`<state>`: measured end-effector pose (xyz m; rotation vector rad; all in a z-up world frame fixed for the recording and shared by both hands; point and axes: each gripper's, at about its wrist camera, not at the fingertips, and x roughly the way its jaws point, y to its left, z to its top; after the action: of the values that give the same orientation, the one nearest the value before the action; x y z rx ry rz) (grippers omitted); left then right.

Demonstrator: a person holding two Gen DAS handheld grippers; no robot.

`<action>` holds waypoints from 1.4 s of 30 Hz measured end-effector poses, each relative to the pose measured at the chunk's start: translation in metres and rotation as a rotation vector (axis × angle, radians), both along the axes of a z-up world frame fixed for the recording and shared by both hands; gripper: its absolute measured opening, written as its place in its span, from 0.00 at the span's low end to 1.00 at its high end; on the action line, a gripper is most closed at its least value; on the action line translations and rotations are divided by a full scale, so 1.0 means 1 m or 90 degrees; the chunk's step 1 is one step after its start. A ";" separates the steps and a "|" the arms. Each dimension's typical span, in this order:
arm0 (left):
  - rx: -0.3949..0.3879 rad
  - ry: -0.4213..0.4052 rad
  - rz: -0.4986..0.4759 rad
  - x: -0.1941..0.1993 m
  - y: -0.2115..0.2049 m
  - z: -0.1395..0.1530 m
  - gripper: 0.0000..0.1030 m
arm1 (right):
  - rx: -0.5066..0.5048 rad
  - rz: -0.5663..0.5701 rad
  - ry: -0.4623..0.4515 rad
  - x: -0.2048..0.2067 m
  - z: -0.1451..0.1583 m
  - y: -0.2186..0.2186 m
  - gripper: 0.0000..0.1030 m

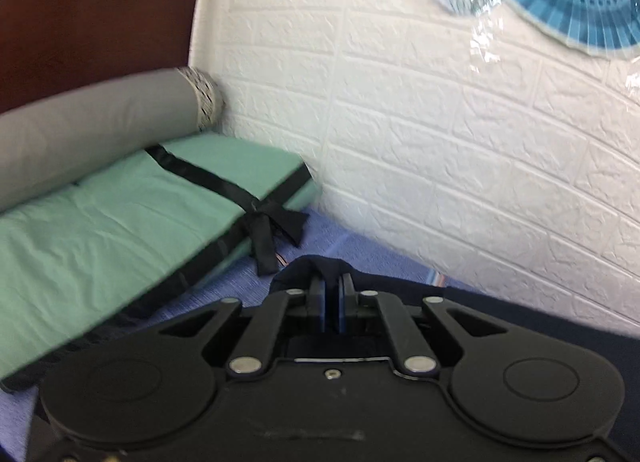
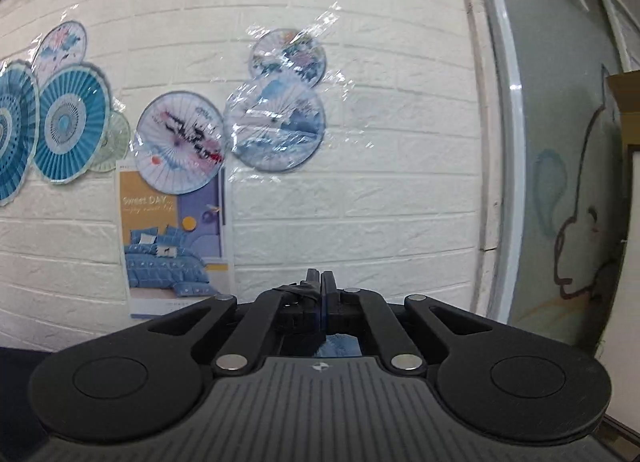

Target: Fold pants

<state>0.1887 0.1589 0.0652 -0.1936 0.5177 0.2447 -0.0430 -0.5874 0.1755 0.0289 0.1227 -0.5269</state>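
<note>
Here, my left claw (image 1: 332, 282) pinches a soft bunched fold of dark navy pants (image 1: 520, 310) — just beside the green mat (image 1: 100, 229); my right claw (image 2: 321, 280) is pressed together before the embossed white wall (image 2: 360, 201).

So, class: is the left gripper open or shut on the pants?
Shut on them: the left gripper has its jaws together, with a bunch of the dark navy pants pinched between them.

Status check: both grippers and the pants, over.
Left gripper shut on dark pants. Right gripper shut, dark cloth bunched at its tips. Nothing in the way.
</note>
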 end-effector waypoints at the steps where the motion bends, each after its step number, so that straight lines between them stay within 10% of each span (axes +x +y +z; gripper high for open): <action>1: -0.002 -0.001 0.003 0.000 0.002 0.001 0.06 | -0.007 -0.011 -0.002 -0.001 0.001 -0.003 0.00; 12: 0.003 0.100 0.005 0.051 -0.021 -0.059 0.06 | 0.114 0.224 0.248 0.086 -0.106 0.026 0.06; 18: -0.026 0.115 0.024 0.054 -0.005 -0.064 0.06 | 0.170 0.297 0.352 0.040 -0.161 0.050 0.42; 22: -0.013 0.113 0.024 0.046 -0.006 -0.061 0.06 | 0.195 0.290 0.386 0.004 -0.178 0.043 0.91; 25: -0.012 0.113 0.027 0.044 -0.004 -0.061 0.07 | 0.205 0.286 0.373 -0.020 -0.181 0.027 1.00; 40: -0.031 0.126 0.056 0.040 0.002 -0.059 0.07 | 0.167 0.330 0.408 -0.036 -0.209 0.011 1.00; 41: -0.030 0.125 0.055 0.040 0.002 -0.058 0.07 | 0.161 0.335 0.421 -0.035 -0.212 0.012 0.95; 42: -0.030 0.123 0.054 0.039 0.002 -0.057 0.07 | 0.154 0.338 0.439 -0.034 -0.213 0.015 0.64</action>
<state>0.2281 0.1607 0.0083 -0.2390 0.7088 0.3366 -0.0771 -0.5728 -0.0370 0.0483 0.8444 0.0312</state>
